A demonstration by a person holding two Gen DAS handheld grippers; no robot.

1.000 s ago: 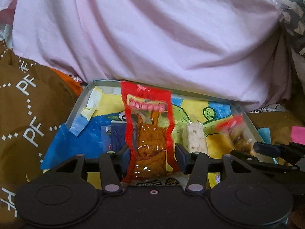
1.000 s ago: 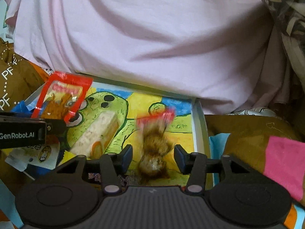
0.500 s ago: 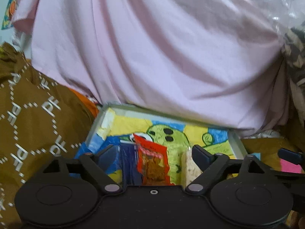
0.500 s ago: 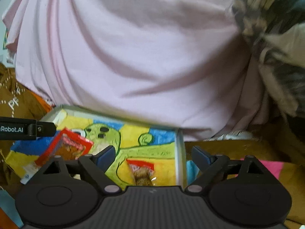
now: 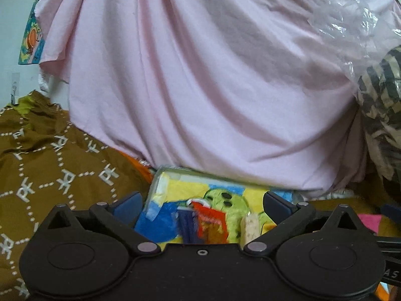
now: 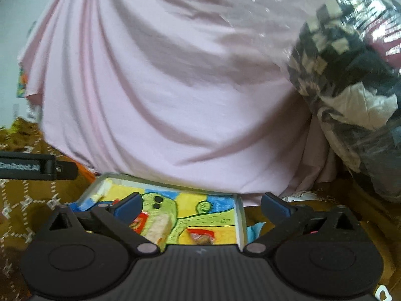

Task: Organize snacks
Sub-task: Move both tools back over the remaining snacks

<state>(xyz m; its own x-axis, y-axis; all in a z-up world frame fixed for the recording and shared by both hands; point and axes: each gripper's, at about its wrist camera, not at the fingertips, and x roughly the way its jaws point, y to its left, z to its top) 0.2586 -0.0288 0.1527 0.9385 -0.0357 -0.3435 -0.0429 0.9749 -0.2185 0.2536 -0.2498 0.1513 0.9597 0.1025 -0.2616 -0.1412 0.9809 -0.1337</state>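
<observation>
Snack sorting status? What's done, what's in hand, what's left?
Done: a red packet, a pale bar and a dark blue packet lie in the cartoon-lined tray, with a smaller red-topped packet near its right wall. In hand: nothing; the left gripper and right gripper are opening, with nothing between the fingers. Left: no loose snacks visible outside the tray.

brown patterned bedspread (image 5: pixel 62 175), shallow tray (image 5: pixel 160 175), pink sheet (image 5: pixel 200 87)

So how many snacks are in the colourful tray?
3, maybe more hidden behind the black gripper body. A red packet lies left of the pale bar in the middle, and a smaller red-topped packet lies near the tray's right wall.
</observation>
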